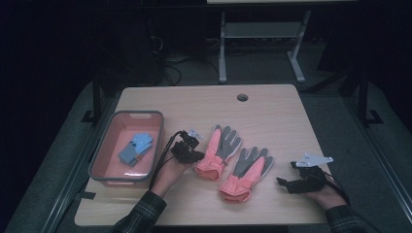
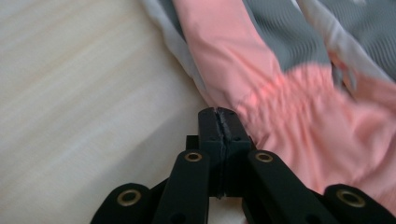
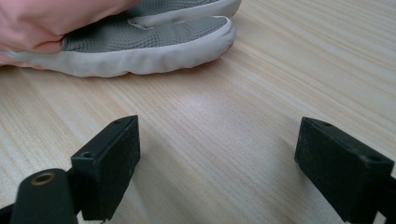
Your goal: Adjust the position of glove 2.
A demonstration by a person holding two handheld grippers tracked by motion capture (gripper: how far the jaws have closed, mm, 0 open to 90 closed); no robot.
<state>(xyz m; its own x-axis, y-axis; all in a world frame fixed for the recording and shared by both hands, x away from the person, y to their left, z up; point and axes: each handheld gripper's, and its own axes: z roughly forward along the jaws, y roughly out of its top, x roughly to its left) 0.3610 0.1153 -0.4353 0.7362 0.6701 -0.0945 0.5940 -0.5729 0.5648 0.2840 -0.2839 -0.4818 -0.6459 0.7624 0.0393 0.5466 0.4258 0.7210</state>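
Note:
Two pink and grey gloves lie palm up in the middle of the wooden table, one on the left (image 1: 221, 148) and one on the right (image 1: 248, 172). My left gripper (image 1: 199, 156) sits by the left glove's cuff. In the left gripper view its jaws (image 2: 218, 114) are shut pad to pad, with the tips against the edge of the pink cuff (image 2: 299, 121); I see no fabric between them. My right gripper (image 1: 283, 183) rests low on the table to the right of the gloves. It is open (image 3: 217, 154) with bare wood between the jaws, and a grey glove finger (image 3: 140, 42) lies just ahead.
A pink bin with a grey rim (image 1: 104, 160) stands at the table's left and holds a small blue glove (image 1: 136, 148). A round cable hole (image 1: 242, 97) is near the far edge. A desk frame (image 1: 222, 53) stands on the floor behind the table.

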